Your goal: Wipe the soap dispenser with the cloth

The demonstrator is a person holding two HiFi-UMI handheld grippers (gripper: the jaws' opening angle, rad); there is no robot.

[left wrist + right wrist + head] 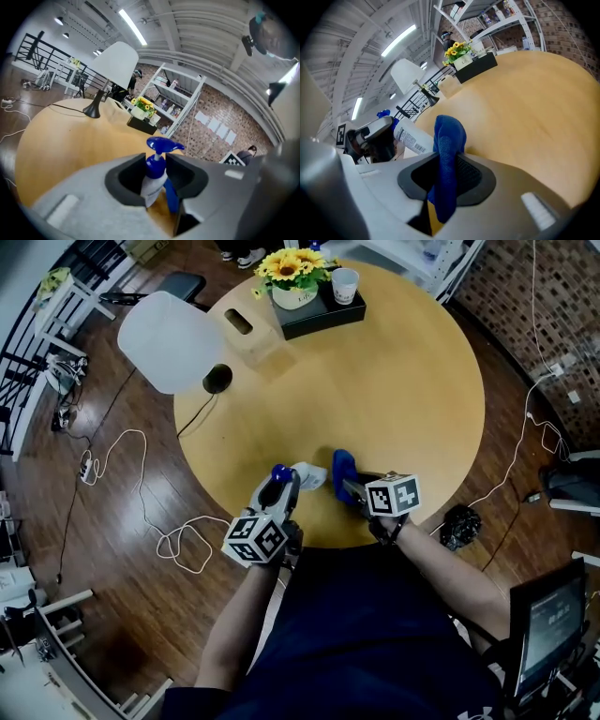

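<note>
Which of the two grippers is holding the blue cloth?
The right gripper: its jaws pinch the blue cloth, while the left gripper grips the soap dispenser by its neck.

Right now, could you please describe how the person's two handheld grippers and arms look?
Both the left gripper and right gripper have light-grey bodies with black-lined jaw recesses. Each carries a white cube printed with black square markers. The clothing is dark navy, the forearms bare.
</note>
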